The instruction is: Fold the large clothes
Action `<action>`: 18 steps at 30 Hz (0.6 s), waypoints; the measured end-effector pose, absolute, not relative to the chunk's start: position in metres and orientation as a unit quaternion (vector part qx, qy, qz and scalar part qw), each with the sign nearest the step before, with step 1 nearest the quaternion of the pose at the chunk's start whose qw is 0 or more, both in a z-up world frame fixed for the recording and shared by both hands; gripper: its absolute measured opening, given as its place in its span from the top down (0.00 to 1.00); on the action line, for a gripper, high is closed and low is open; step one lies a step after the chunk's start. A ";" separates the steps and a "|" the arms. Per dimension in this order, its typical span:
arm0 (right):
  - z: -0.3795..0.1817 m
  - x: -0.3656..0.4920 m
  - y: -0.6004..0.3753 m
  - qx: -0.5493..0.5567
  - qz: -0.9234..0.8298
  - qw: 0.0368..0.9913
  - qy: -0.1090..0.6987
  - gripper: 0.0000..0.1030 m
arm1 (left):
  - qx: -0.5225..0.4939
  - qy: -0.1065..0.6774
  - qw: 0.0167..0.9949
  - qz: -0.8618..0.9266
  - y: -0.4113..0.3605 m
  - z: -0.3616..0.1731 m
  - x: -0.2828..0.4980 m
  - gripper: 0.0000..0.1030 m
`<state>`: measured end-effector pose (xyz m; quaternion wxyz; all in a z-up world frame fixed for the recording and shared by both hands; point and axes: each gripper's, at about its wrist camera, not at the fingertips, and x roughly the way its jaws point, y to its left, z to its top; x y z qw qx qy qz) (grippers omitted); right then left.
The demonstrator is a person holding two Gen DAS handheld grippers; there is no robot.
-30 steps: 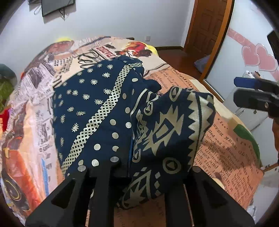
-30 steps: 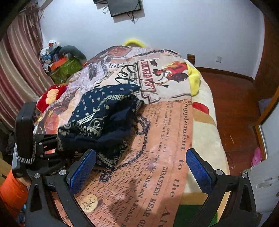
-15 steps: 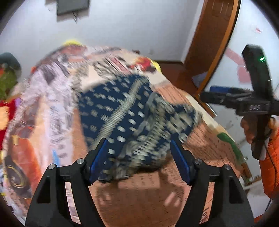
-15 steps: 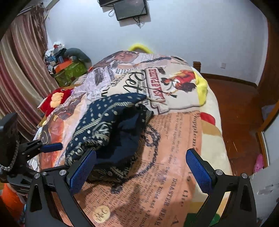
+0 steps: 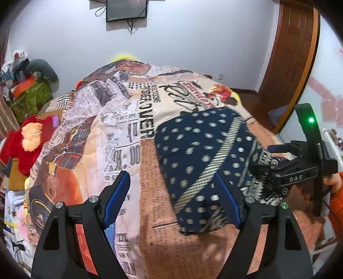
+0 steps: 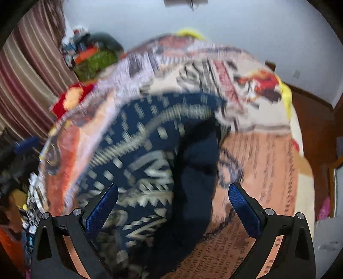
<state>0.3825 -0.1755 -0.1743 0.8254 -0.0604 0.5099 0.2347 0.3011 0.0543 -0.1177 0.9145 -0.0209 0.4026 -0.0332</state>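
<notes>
Having let go since a second back, left gripper point(image 5: 171, 199) gaping empty beside navy garment point(image 5: 205, 154) lying mid-bedspread point(image 5: 128, 120); right gripper point(image 6: 172, 209) nearer, straddling its hem, wide, holding nothing.

Ahead of you a bed point(image 5: 120, 137) wears a newspaper-print blanket point(image 5: 128, 120) with a yellow pillow point(image 5: 124, 58) at its head. A dark screen point(image 5: 126, 9) hangs on the white wall above. To your left a red plush toy point(image 5: 25, 139) lies on the bed's edge, near a green box point(image 5: 30, 100) piled with clutter and a striped curtain point(image 6: 27, 70). A wooden door point(image 5: 289, 53) stands right.
</notes>
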 end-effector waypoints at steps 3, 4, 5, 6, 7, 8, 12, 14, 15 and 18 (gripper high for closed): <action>-0.191 0.380 -0.185 -0.063 0.229 0.817 0.525 0.00 | -0.014 0.417 0.908 -0.029 0.057 -0.134 0.308 0.23; -0.194 0.380 -0.189 -0.059 0.230 0.815 0.528 0.00 | -0.017 0.426 0.904 -0.030 0.059 -0.141 0.311 0.23; -0.196 0.379 -0.195 -0.051 0.231 0.811 0.534 0.00 | -0.020 0.430 0.902 -0.031 0.059 -0.144 0.311 0.23; -0.197 0.379 -0.201 -0.043 0.232 0.808 0.539 0.00 | -0.023 0.435 0.899 -0.032 0.060 -0.148 0.313 0.23; -0.198 0.379 -0.205 -0.037 0.233 0.806 0.543 0.00 | -0.027 0.440 0.897 -0.034 0.060 -0.152 0.315 0.23; -0.199 0.378 -0.209 -0.029 0.234 0.803 0.547 0.00 | -0.031 0.444 0.895 -0.037 0.061 -0.155 0.317 0.23; -0.197 0.377 -0.223 -0.017 0.233 0.795 0.559 0.00 | -0.049 0.451 0.889 -0.055 0.062 -0.159 0.324 0.23; -0.189 0.378 -0.223 -0.019 0.236 0.798 0.555 0.00 | -0.057 0.454 0.887 -0.065 0.062 -0.158 0.330 0.23; -0.184 0.379 -0.221 -0.019 0.239 0.799 0.551 0.00 | -0.062 0.456 0.885 -0.069 0.062 -0.158 0.333 0.23; -0.170 0.386 -0.213 -0.014 0.251 0.807 0.534 0.00 | -0.088 0.465 0.877 -0.082 0.065 -0.161 0.345 0.23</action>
